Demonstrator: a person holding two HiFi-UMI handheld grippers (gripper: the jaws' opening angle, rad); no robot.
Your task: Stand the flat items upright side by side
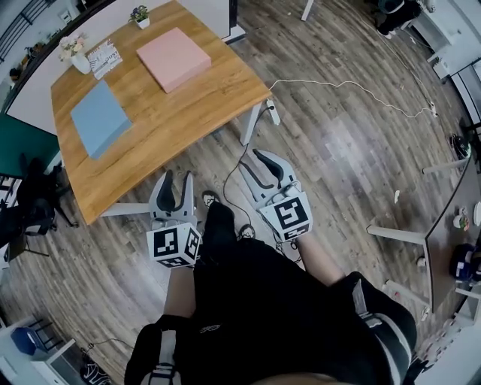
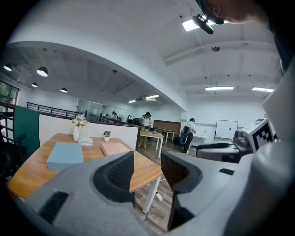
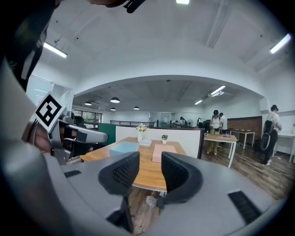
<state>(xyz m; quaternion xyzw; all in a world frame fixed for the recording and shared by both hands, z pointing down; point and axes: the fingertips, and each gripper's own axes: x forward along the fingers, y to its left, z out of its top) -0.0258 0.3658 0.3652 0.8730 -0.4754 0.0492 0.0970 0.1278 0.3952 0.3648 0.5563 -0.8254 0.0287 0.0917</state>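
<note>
Nearest the lens, a person's dark-clothed torso is filling the lower part of the head view, standing on a wood-plank floor. Beyond it, the wooden desk is carrying the 2 task items. Both are lying flat and apart from each other: the blue flat item toward the desk's left side, the pink flat item farther back and to the right. The left tool is hovering over the floor just short of the desk's near edge, its jaws spread with nothing between them. The right tool is hovering beside it near the desk's right corner, its jaws likewise parted and pinching nothing. Along the desk's far edge, a vase of flowers, a printed booklet and 1 small potted plant are sitting well apart from both tools.
</note>
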